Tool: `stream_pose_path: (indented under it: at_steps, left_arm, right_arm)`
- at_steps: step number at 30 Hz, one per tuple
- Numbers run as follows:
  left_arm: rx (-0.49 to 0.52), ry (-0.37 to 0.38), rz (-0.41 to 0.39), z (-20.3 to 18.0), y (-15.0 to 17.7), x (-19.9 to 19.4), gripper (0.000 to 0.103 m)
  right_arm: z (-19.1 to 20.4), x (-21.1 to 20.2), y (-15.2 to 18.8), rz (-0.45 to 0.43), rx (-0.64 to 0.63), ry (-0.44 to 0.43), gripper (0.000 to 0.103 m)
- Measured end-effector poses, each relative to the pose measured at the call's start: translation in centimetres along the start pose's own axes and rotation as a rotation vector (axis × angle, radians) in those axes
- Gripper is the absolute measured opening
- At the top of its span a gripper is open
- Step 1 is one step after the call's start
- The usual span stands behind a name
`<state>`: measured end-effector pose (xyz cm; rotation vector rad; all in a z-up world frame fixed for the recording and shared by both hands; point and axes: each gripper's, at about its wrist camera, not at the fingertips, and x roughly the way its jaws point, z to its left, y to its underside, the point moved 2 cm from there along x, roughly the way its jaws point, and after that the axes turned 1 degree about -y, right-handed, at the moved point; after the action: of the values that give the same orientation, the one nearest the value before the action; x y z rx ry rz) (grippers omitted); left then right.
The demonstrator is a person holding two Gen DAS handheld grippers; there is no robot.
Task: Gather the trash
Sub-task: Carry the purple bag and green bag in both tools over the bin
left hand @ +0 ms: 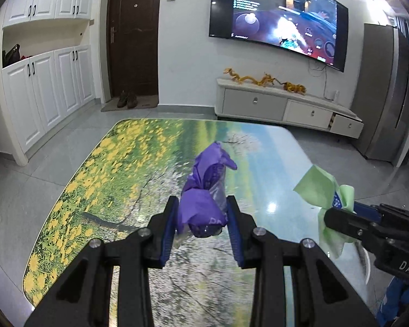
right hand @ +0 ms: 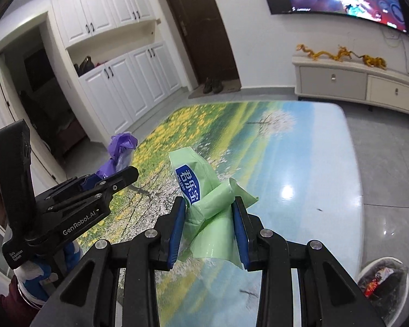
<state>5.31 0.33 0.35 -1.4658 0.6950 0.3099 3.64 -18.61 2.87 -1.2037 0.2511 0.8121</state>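
The purple wrapper (left hand: 203,204), a crumpled film packet that looks light, soft and a little slick, is clamped between the pads of the left gripper (left hand: 201,218) and held up above the middle of the table (left hand: 109,163). The green wrapper (right hand: 204,212), equally limp and probably easy to crush, is pinched at its bunched middle by the right gripper (right hand: 208,223) above the table's right side. A lined trash bin (right hand: 381,280) stands on the floor off the table's near right corner; since thin film may slip, gripping the thickest folds seems safest.
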Motion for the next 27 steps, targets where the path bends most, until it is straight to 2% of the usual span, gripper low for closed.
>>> stream_pose_path:
  at_steps: [14, 27]
  left_arm:
    - [0.078, 0.079, -0.064, -7.7, -1.9, -4.0, 0.032]
    - [0.199, 0.225, -0.029, -19.0, -2.0, -4.1, 0.032]
  right_arm:
    - [-4.9, -10.8, 1.7, -0.184, 0.075, 0.11, 0.034]
    - [-12.4, -18.3, 5.1, -0.287, 0.211, 0.261, 0.034]
